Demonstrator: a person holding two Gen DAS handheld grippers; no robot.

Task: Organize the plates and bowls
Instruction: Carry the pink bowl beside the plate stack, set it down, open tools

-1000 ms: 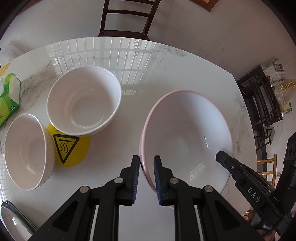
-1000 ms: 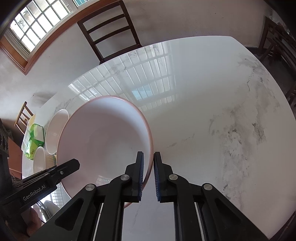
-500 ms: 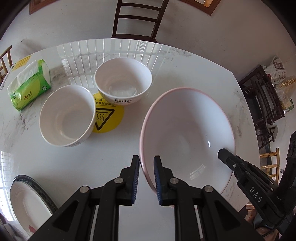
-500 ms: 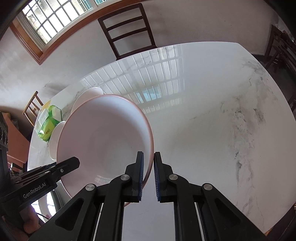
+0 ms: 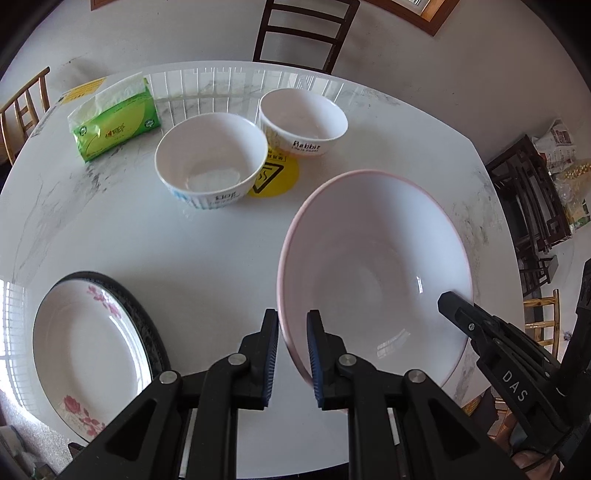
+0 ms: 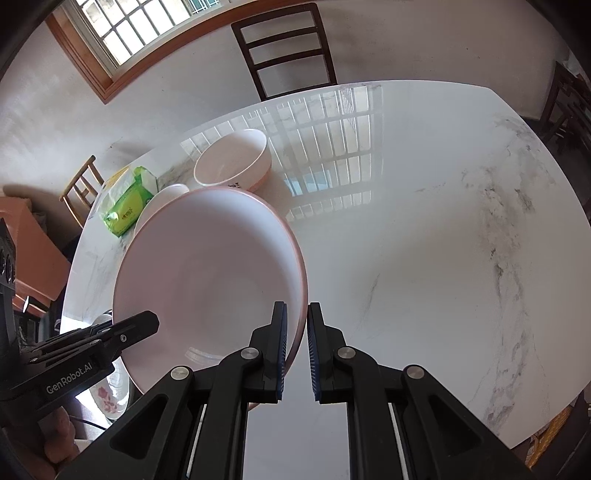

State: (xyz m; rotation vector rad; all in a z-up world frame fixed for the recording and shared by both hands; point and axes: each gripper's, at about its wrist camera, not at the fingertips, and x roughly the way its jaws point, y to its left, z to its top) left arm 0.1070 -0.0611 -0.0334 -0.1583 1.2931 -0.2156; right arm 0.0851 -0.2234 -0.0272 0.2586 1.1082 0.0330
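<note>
A large pink-rimmed bowl is held in the air over the white marble table by both grippers. My left gripper is shut on its left rim. My right gripper is shut on its right rim; the bowl also shows in the right wrist view. Two small white bowls stand on the table further back. A floral plate lies on a dark-rimmed plate at the near left.
A green tissue pack lies at the back left. A yellow warning sticker sits between the small bowls. Chairs stand around the table. The table's right half bears nothing.
Both grippers have carried the large bowl back and up toward the near edge. The small bowls now look farther away and the floral plate has come into the left view.
</note>
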